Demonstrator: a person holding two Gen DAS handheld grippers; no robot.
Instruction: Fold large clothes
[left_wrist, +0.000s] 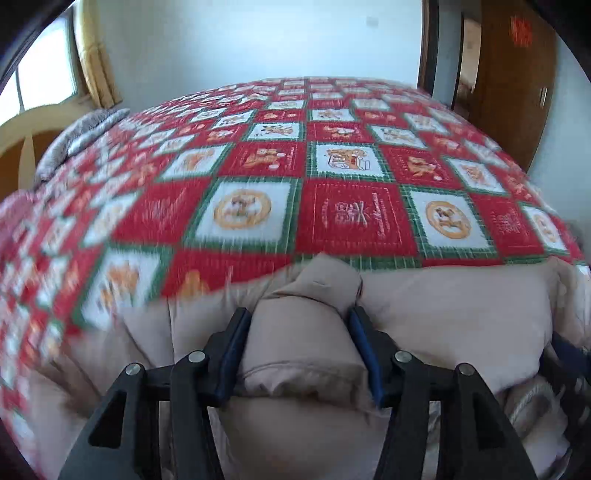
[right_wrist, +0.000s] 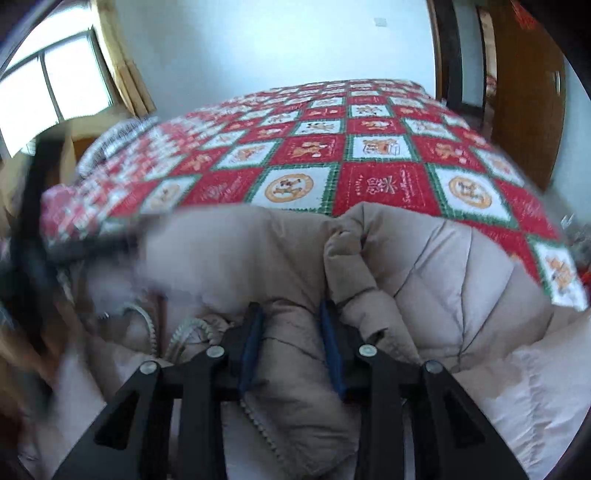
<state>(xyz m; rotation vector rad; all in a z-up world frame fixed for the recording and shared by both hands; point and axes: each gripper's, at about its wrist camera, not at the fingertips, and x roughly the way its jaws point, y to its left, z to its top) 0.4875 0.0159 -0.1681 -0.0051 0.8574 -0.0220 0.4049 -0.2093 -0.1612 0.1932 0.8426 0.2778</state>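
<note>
Gripping puffy quilted beige coat (right_wrist: 443, 266) — both grippers.

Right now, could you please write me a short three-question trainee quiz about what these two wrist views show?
1. True or false: the left gripper has its jaws closed on the beige puffer jacket.
2. What does the right gripper hold?
A) quilt
B) jacket
C) curtain
3. Fill in: the jacket lies on a red, white and green ____.

Key:
1. True
2. B
3. quilt
</note>
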